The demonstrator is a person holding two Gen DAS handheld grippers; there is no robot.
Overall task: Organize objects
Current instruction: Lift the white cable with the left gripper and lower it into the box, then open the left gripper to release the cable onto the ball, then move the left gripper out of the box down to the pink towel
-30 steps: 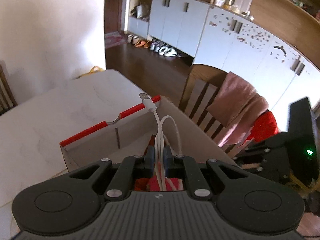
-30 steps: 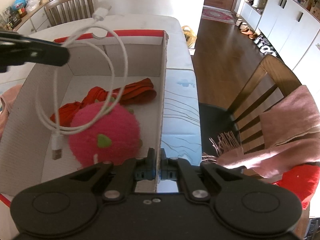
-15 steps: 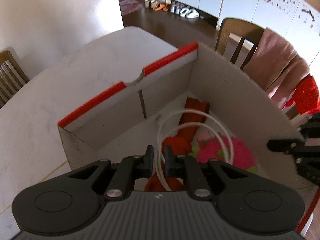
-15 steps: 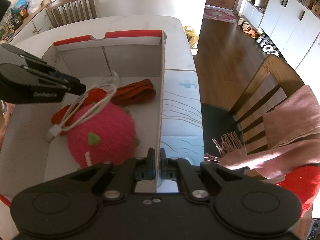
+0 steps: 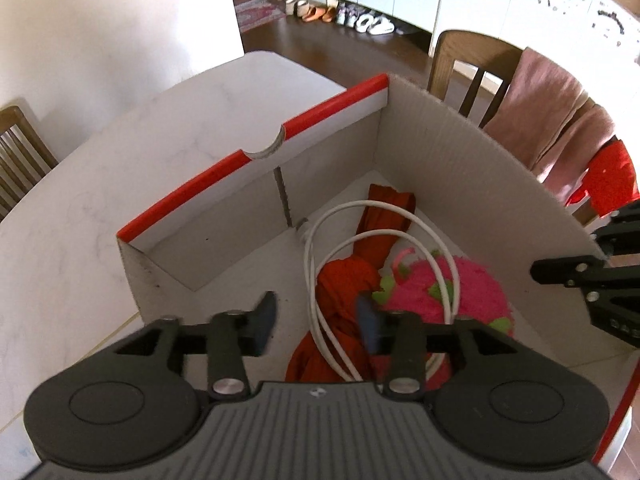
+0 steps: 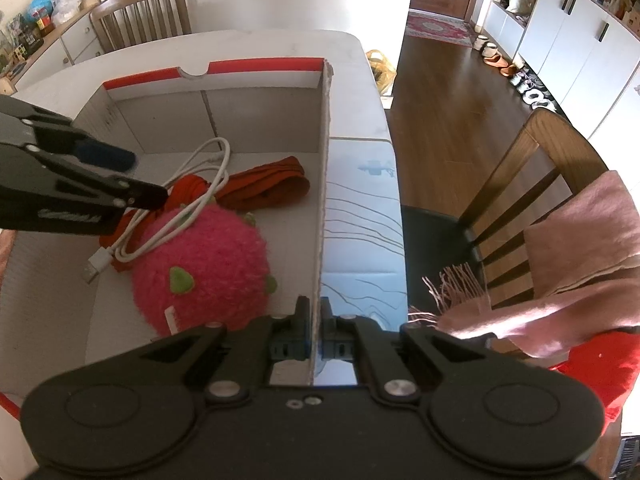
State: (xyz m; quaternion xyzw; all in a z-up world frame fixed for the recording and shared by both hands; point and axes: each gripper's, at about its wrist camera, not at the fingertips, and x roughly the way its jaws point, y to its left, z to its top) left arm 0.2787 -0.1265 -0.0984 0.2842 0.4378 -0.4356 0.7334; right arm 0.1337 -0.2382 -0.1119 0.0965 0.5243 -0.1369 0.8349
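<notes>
A white cardboard box with a red rim (image 5: 256, 156) (image 6: 260, 67) stands on the table. Inside lie a pink plush dragon fruit (image 6: 204, 268) (image 5: 476, 292), an orange-red cloth (image 6: 268, 186) (image 5: 348, 284) and a coiled white USB cable (image 5: 320, 264) (image 6: 188, 196) draped over both. My left gripper (image 5: 316, 316) is open above the cable, inside the box; it also shows in the right wrist view (image 6: 136, 176). My right gripper (image 6: 315, 328) is shut on the box's right wall (image 6: 322, 208).
The marble table (image 5: 80, 200) extends left of the box. A wooden chair (image 6: 532, 184) with a pink scarf (image 6: 580, 240) stands to the right. Another chair (image 6: 140, 12) is at the far end. White cabinets line the room.
My left gripper lowered the cable into the box, then opened and released it. The cable now rests on the plush and cloth. The right gripper has not moved.
</notes>
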